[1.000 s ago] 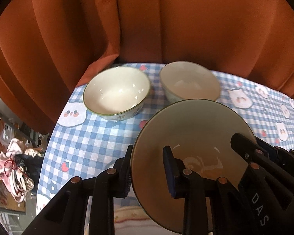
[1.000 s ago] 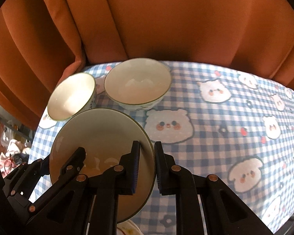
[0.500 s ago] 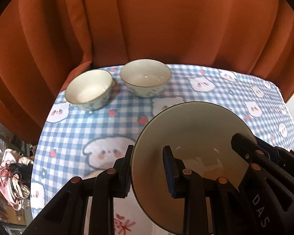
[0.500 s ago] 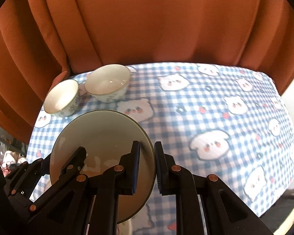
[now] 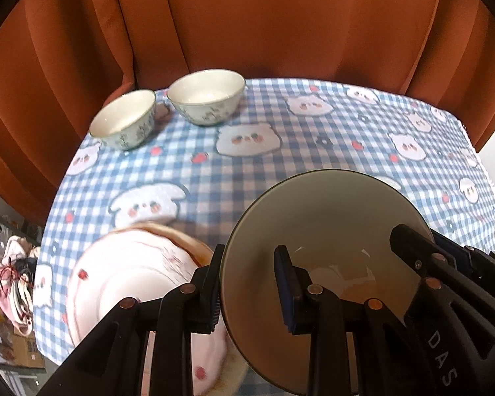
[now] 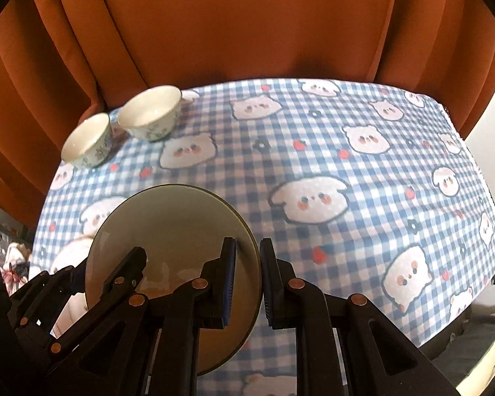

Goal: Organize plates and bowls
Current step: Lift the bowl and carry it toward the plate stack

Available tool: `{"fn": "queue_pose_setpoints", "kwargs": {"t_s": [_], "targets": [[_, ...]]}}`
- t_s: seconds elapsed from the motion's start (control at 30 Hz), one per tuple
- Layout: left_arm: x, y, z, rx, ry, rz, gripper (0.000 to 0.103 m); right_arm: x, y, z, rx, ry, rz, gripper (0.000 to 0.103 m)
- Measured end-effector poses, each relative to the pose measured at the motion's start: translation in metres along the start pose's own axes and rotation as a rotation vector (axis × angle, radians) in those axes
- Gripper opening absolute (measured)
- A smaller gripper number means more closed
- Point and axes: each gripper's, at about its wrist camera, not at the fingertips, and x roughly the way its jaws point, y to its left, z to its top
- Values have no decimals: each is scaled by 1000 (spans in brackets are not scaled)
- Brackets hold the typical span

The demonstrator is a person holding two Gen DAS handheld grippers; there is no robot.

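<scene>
Both grippers have carried the shallow pale-green ceramic plate (image 5: 326,231) back toward the near edge, leaving two small white bowls (image 5: 206,95) far left. The left gripper (image 5: 247,283) and the right gripper (image 6: 247,277) each clamp opposite rims, holding it above the checked tablecloth (image 6: 346,151). The plate looks stiff, slick and breakable, so rim holds suit it.

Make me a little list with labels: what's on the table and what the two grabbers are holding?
held: big plate, lifted above the table
left gripper: clamped on the plate's left rim
right gripper: clamped on its right rim
bowls: small bowl and wider bowl, side by side at the far left
below: pink plate on the checked tablecloth
</scene>
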Motion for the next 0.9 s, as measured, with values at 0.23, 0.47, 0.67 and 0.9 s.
{"fn": "queue_pose_setpoints", "kwargs": {"t_s": [0.23, 0.47, 0.67, 0.9], "targets": [[11, -25, -20, -36, 33, 20, 27, 12, -28, -17, -37, 35, 29, 18], [24, -37, -35, -94, 74, 53, 27, 28, -42, -27, -87, 77, 66, 18], [32, -43, -42, -108, 103, 81, 27, 43, -46, -32, -121, 119, 85, 18], [33, -50, -39, -92, 101, 100, 27, 47, -52, -30, -119, 130, 96, 18]]}}
